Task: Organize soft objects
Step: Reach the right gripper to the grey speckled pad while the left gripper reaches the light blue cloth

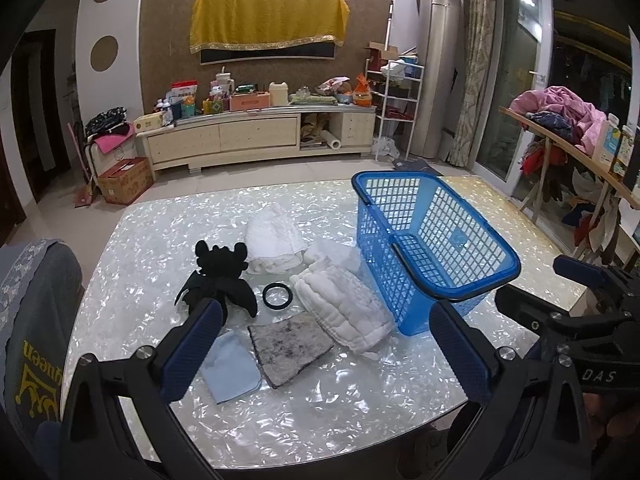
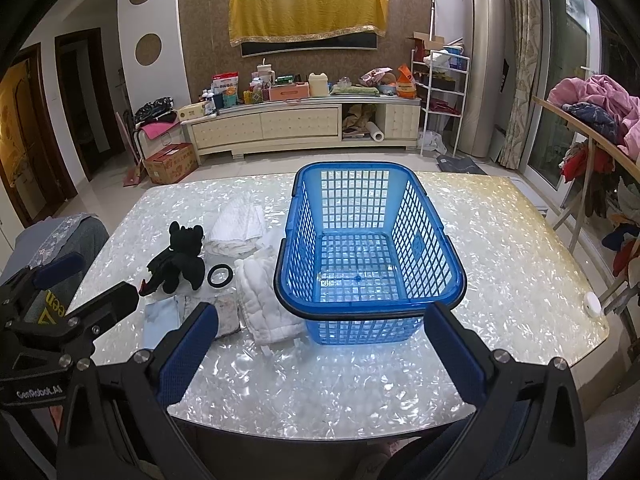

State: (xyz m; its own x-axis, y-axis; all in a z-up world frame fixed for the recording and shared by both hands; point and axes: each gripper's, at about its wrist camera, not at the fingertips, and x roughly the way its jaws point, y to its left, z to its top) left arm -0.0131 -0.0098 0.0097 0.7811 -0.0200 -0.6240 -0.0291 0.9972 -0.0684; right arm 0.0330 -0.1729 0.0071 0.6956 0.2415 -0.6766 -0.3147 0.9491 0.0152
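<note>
An empty blue plastic basket stands on the pearly table. Left of it lie a black plush toy, a black ring, a rolled white towel, a white quilted cloth, a grey felt piece and a light blue cloth. My left gripper is open and empty above the cloths. My right gripper is open and empty, in front of the basket.
A chair back with a grey garment stands at the table's left. A TV cabinet with clutter lines the far wall. A rack with clothes stands to the right. A small white disc lies near the table's right edge.
</note>
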